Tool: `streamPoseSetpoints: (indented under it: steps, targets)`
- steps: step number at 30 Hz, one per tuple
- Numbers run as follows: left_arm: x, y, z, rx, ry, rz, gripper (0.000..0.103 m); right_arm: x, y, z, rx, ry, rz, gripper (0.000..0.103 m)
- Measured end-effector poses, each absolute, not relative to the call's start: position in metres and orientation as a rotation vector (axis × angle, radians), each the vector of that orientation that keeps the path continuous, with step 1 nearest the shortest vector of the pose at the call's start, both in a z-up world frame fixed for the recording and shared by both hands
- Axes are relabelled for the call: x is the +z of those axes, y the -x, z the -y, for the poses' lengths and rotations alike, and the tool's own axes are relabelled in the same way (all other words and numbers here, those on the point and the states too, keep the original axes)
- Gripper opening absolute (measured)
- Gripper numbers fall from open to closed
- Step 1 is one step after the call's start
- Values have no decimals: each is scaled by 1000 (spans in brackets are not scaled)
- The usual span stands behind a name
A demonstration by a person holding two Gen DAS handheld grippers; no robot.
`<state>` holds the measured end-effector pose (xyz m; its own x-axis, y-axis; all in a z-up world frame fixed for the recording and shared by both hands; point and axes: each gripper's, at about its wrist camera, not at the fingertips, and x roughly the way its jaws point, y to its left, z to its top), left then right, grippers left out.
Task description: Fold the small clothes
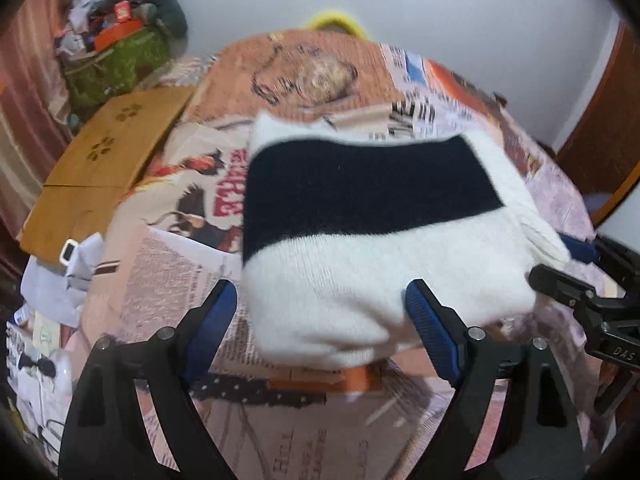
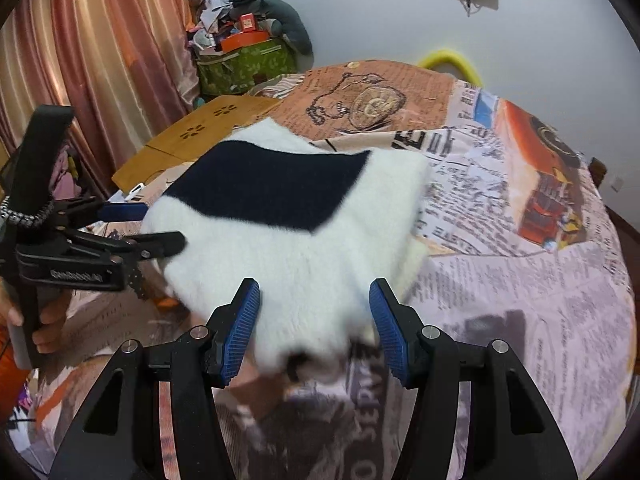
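Tabletop [image 2: 520, 280]: covered by a cloth printed with newspaper text, a pocket watch and a red locomotive; seen in both wrist views.

Curtain [image 2: 80, 60]: striped in pink and cream, hung along the left side of the room.

Sweater [image 1: 360, 240]: white fluffy knit crossed by one wide dark navy band, laid folded into a compact rectangle near the middle of the tabletop. Its near edge is blurred in both views, so the exact lie of that edge cannot be told.

Wooden board [image 1: 108, 168]: tan, pierced with flower-shaped cutouts, set at the far left edge of the tabletop.

Green patterned bag [image 2: 244, 64]: placed against the wall beyond the tabletop, heaped with clothes and an orange box.

Left gripper [image 1: 320, 308]: black frame, blue ribbed pads; jaws spread wide apart, with the sweater's near left portion seen between them and nothing pinched.

Right gripper [image 2: 314, 308]: same build; jaws likewise spread wide, with the sweater's near right corner seen between the pads, ungrasped.

Yellow curved object [image 2: 452, 60]: seen past the far rim of the tabletop; its nature cannot be told.
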<state>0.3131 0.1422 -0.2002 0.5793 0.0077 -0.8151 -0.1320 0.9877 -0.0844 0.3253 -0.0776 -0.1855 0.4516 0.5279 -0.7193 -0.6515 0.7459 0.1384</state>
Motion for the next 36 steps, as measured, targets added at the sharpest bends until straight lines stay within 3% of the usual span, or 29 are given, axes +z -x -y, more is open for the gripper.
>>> streamPoseSetpoints:
  steps: [18, 28, 31, 36]
  targets:
    - [-6, -185, -118, 94, 107, -453, 87, -28, -228, 124, 761, 34, -390, 54]
    - [40, -107, -78, 73, 32, -251, 90, 5, -161, 137, 757, -7, -175, 54]
    - [41, -91, -76, 75, 37, -216, 97, 5, -151, 141, 740, -24, -146, 59]
    - [38, -82, -74, 82, 38, -201, 101, -2, -146, 145, 689, -27, -140, 82]
